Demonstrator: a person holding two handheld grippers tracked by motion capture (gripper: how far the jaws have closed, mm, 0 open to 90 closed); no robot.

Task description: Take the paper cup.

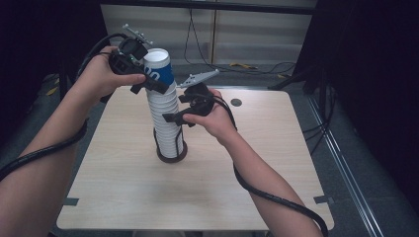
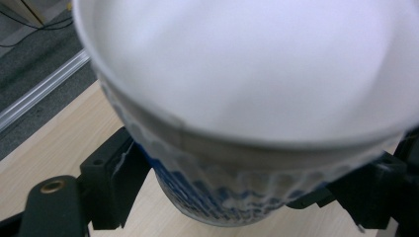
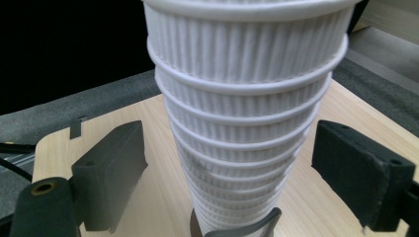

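Note:
A tall stack of ribbed white paper cups (image 1: 168, 123) stands upright in a black wire holder (image 1: 172, 157) at the middle of the wooden table (image 1: 257, 163). The top cup (image 1: 159, 69), white with a blue print, sits at the stack's peak. My left gripper (image 1: 150, 83) is shut on that top cup (image 2: 237, 123), its pads (image 2: 116, 180) pressed on both sides. My right gripper (image 1: 177, 111) is open around the stack (image 3: 247, 113) lower down, with a gap between each pad (image 3: 111, 168) and the cups.
A small dark round mark (image 1: 236, 102) lies on the table behind the right hand. Grey tape tabs (image 1: 323, 199) sit at the near corners. Cables (image 1: 232, 64) run over the floor behind the table.

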